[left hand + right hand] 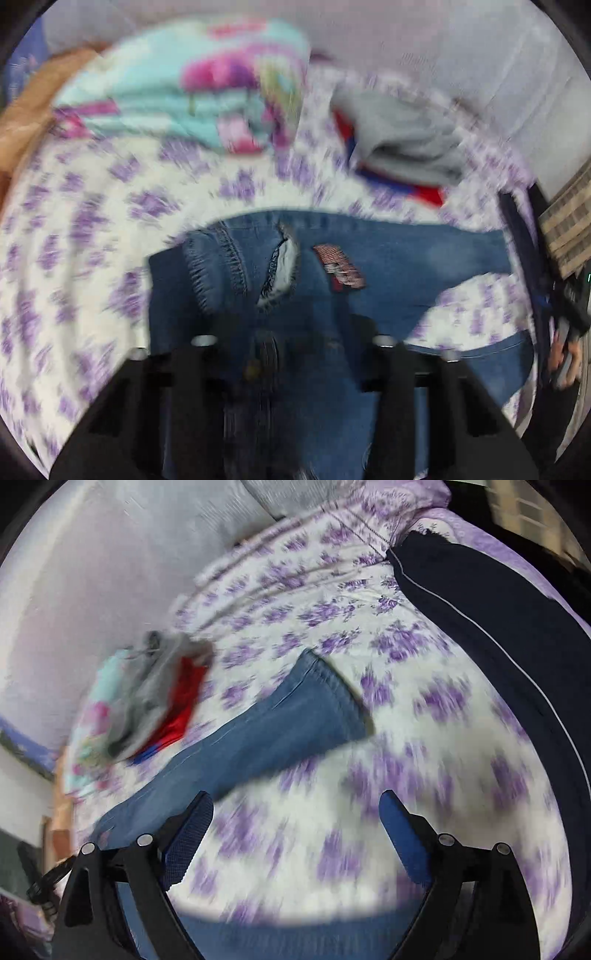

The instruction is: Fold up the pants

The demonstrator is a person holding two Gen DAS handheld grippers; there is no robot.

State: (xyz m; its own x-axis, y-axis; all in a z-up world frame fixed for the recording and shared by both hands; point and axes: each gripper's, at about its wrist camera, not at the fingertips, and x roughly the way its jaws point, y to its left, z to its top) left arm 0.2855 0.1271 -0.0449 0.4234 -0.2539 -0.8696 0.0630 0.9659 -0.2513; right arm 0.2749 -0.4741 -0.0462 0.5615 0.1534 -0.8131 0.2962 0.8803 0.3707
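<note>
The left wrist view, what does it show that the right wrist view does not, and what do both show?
Only the left wrist view: the blue denim jeans' ripped knee hole and red patch, beyond the left gripper.

Only the right wrist view: the jeans' hemmed leg end, a dark navy garment with white piping, and the wide-open right gripper.

Both: the purple-flowered white bedsheet and the grey-and-red folded clothing.

A purple-flowered bedsheet [92, 206] bears a turquoise-and-pink cloth pile [177, 85], a grey-and-red garment [402, 144] and dark navy fabric [491, 627].
</note>
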